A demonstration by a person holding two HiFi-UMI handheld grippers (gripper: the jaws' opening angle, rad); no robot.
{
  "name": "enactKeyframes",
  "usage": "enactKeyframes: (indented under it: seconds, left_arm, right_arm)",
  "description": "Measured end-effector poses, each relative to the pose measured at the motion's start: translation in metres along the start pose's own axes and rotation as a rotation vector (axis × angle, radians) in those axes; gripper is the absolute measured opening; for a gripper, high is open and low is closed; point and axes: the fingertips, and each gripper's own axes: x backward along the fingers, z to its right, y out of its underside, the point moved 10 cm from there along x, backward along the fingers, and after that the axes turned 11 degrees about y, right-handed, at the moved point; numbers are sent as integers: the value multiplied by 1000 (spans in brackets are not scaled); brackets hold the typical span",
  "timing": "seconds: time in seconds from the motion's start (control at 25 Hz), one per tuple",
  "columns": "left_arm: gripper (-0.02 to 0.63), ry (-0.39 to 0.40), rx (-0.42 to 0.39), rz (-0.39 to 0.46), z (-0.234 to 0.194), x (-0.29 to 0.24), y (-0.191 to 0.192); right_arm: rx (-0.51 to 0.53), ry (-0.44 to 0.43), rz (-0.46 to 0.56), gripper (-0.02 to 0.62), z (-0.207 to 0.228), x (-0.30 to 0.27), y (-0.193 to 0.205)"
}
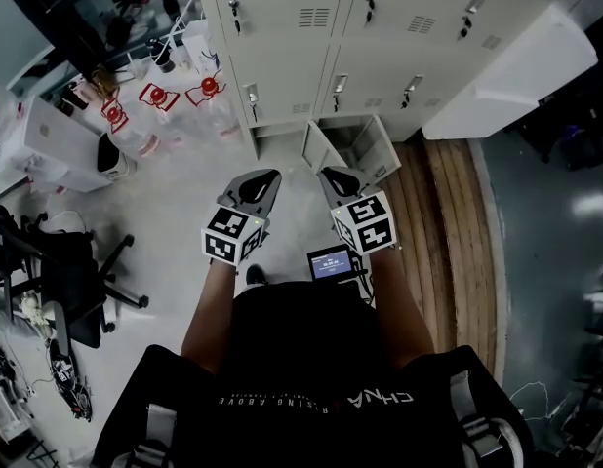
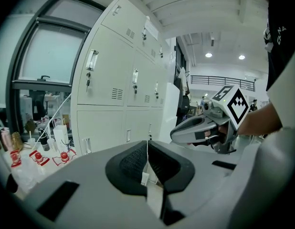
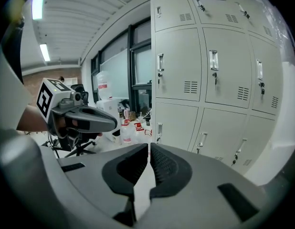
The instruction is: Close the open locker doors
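Dim and cool in the head view, darkest along the bottom and at the left edge; pale sheen on the floor (image 1: 586, 206) at far right. Brighter in both gripper views: lit by round ceiling lamps (image 2: 208, 55) at upper right of the left one, by a strip light (image 3: 45, 52) at upper left of the right one, plus pale light from the window (image 2: 45, 56). Strong fisheye bowing of the lockers (image 3: 212, 70), black vignetted corners, soft focus across the near foreground.
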Motion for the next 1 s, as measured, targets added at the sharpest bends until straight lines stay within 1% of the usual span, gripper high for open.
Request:
enactKeyframes:
  seconds: [0.2, 0.36, 0.48, 0.6, 0.8, 0.92, 1.0]
  left_arm:
    - [24, 13, -2, -6, 3, -8, -3]
    - [23, 23, 6, -29, 6, -18, -4]
    - [23, 18, 14, -39, 6, -34, -5]
    - [23, -3, 16, -48, 7, -59, 0]
    - [23, -24, 39, -42, 4, -103, 26]
    - [23, -22, 38, -46, -14, -133, 51]
    - [23, -1, 34, -64, -26, -149, 72]
  right_arm:
    - [-18, 7, -6, 40, 8, 3, 4]
    - [-29, 0, -24, 40, 16, 6, 12]
    - [-30, -16, -39, 40, 31, 5, 22]
    - [-28, -32, -59, 40, 52, -6, 41]
    - [-2, -50, -85, 40, 72, -37, 79]
    - [-4, -35, -92, 40, 87, -71, 101]
    - [-19, -12, -106, 40, 93, -90, 122]
